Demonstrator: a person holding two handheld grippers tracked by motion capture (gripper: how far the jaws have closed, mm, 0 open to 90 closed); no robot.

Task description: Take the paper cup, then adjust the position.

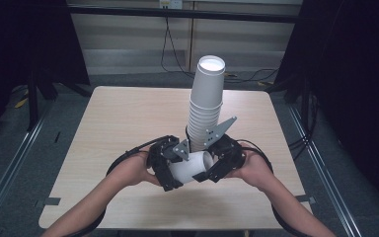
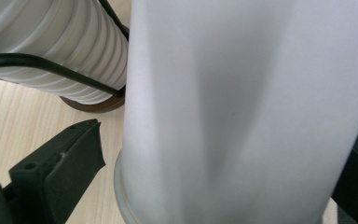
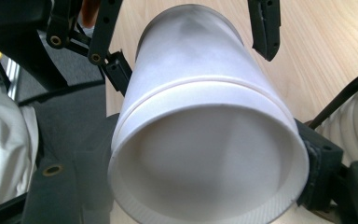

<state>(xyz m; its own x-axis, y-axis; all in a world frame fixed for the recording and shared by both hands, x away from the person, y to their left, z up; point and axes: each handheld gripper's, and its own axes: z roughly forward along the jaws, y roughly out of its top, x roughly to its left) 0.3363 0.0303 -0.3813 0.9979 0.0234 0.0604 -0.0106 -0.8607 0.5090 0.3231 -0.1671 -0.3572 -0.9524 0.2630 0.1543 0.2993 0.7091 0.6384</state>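
Observation:
A single white paper cup [image 1: 190,168] lies on its side just above the table, between my two grippers. My right gripper [image 1: 213,167] is shut on its rim end; in the right gripper view the cup's open mouth [image 3: 205,140] sits between the jaws of my right gripper [image 3: 186,182]. My left gripper [image 1: 174,170] is open around the cup's base end. In the left gripper view the cup wall [image 2: 242,112] stands between the jaws of my left gripper [image 2: 230,140], and one fingertip [image 2: 86,144] is clear of it. A tall stack of white cups [image 1: 206,108] stands upright right behind.
The light wooden table [image 1: 128,118] has free surface to the left, right and front. The cup stack [image 2: 65,46] rests on a brown base [image 2: 93,105], with a black cable [image 2: 51,65] across it. Dark curtains and floor rails flank the table.

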